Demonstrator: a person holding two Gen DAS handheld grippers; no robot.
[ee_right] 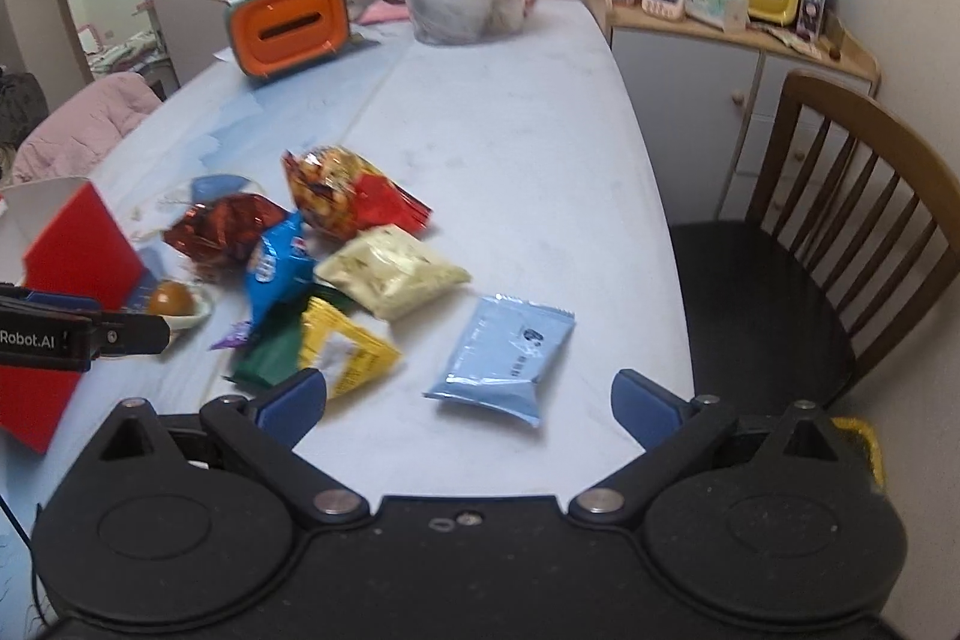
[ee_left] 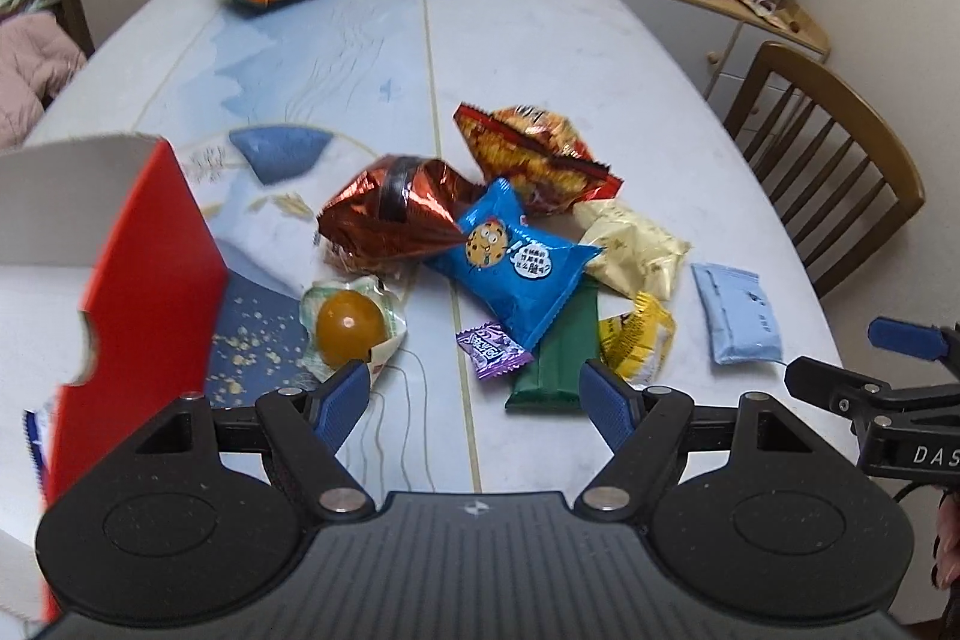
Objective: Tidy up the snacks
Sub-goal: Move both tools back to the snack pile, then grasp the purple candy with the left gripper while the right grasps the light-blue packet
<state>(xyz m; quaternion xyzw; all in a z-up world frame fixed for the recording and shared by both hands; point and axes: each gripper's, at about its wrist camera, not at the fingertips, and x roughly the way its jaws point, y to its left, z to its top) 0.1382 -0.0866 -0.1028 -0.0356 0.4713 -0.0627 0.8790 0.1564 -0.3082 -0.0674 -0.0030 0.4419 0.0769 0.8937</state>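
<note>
Bench (ee_right: 510, 112) carries all items; red box (ee_left: 150, 268) stands open at its left edge; snack pile near centre: copper foil bag (ee_left: 396, 214), red chip bag (ee_left: 534, 154), blue cookie packet (ee_left: 516, 256), pale yellow packet (ee_left: 636, 244); light blue packet (ee_right: 510, 358) lies apart, right of the pile; left tool (ee_left: 474, 400) spread wide, holding nothing; right tool (ee_right: 468, 400) likewise wide, empty, light blue packet ahead between its fingers.

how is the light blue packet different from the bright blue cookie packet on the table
The light blue packet is pale and nearly plain; the bright blue cookie packet is vivid, with a cartoon cookie. The light blue packet lies flat and apart from the heap; the cookie packet sits in the pile, overlapping other snacks. Both are sealed, untouched by the tongs.
</note>
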